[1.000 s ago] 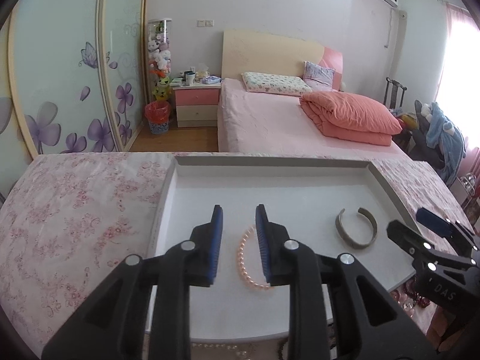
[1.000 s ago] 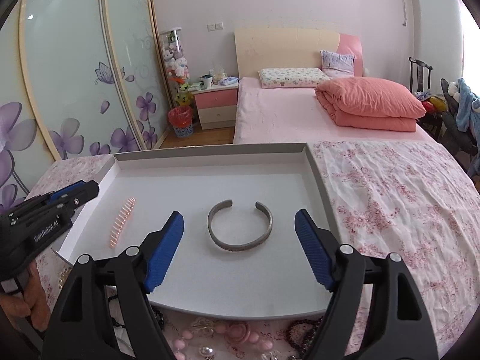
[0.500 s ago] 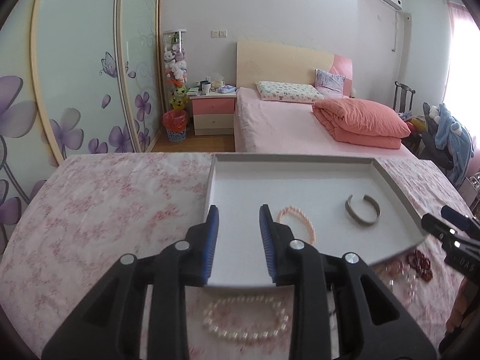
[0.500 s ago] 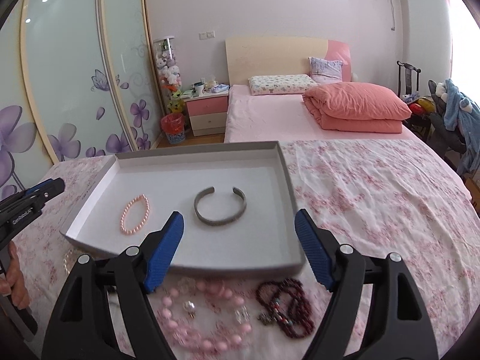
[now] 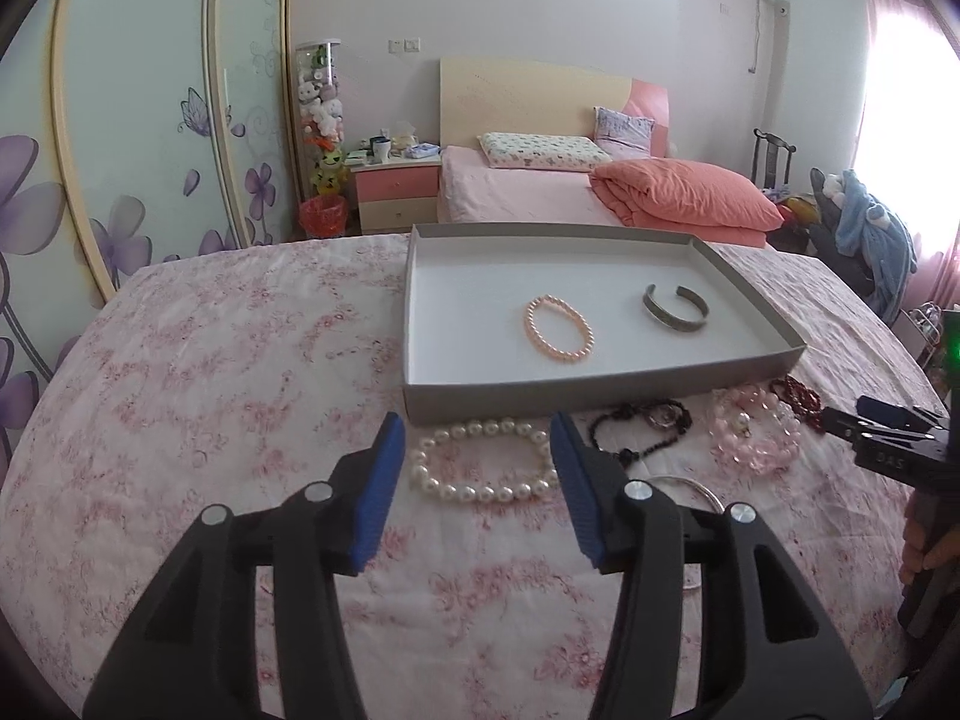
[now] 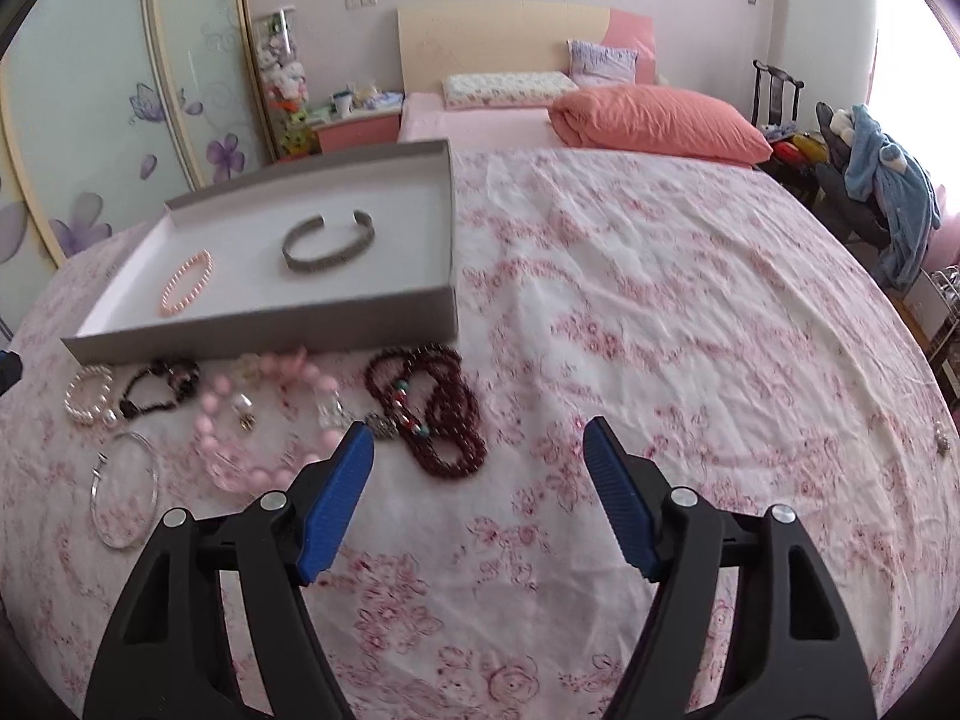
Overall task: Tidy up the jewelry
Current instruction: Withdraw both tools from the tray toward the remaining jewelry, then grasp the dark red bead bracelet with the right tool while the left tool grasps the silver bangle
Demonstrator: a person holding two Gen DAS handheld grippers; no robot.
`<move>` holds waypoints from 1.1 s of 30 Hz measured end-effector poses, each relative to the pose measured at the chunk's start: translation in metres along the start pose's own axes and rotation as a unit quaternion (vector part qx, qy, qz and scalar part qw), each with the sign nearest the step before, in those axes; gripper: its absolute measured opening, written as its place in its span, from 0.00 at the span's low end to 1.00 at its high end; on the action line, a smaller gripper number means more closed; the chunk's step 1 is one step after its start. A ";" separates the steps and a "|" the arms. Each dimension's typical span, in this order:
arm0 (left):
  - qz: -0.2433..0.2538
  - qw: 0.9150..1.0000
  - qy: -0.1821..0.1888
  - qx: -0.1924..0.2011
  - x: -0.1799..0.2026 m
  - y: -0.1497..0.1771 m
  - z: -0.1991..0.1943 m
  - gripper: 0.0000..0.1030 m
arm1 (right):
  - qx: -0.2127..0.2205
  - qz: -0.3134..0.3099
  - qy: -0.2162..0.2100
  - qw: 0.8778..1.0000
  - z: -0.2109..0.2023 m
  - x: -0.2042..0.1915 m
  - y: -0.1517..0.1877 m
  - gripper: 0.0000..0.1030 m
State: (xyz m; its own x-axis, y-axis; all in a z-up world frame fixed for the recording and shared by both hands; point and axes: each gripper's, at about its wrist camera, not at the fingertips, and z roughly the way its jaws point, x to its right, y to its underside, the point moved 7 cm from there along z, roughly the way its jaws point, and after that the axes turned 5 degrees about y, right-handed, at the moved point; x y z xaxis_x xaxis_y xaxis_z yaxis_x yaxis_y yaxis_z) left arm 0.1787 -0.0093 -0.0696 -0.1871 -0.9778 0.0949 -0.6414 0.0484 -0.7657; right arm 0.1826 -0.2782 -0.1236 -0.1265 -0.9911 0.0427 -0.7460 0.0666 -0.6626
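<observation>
Between the opening pads of the left claw (image 5: 474, 441) a white pearl bracelet (image 5: 485, 468) lies ungripped on the flowered table (image 5: 198, 372); the right claw (image 6: 478, 441), empty, is closing beside dark red beads (image 6: 441, 414); beyond, a grey tray (image 5: 600, 402) holds a pink bracelet (image 5: 559, 329) and metal cuff (image 5: 675, 309)

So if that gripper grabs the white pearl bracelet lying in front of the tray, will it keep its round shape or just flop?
The white pearl bracelet would probably sag: it is separate beads strung in a loop, lying slightly uneven on the cloth. The round, glossy beads may slip between the pads, so pinching across the strand seems safer. It looks light for its size.
</observation>
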 end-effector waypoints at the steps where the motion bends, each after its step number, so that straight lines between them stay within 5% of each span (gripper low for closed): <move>1: 0.001 1.000 0.003 -0.001 0.002 0.001 0.000 0.49 | -0.004 -0.004 -0.002 1.000 0.002 -0.002 0.001 0.64; 9: 0.003 1.000 0.024 -0.016 0.014 0.009 0.003 0.53 | -0.022 -0.027 -0.006 0.999 0.023 -0.015 -0.008 0.57; 16: 0.011 0.999 0.042 -0.024 0.028 0.015 0.002 0.55 | -0.016 -0.019 -0.019 1.000 0.019 -0.012 -0.007 0.16; 25: 0.033 0.995 0.073 -0.066 0.056 0.036 0.014 0.67 | -0.015 -0.007 -0.026 1.000 -0.007 -0.010 0.022 0.13; 33: 0.059 0.989 0.061 -0.121 0.084 0.055 0.039 0.81 | -0.015 -0.004 -0.028 0.999 -0.010 -0.011 0.025 0.13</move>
State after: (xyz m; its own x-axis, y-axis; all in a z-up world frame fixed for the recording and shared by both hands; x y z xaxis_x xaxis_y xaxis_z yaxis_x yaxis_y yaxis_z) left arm 0.1569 -0.0971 -0.1288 -0.3502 -0.9312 0.1014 -0.7665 0.2226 -0.6025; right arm 0.1590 -0.2642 -0.1336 -0.0842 -0.9964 0.0066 -0.7662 0.0605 -0.6398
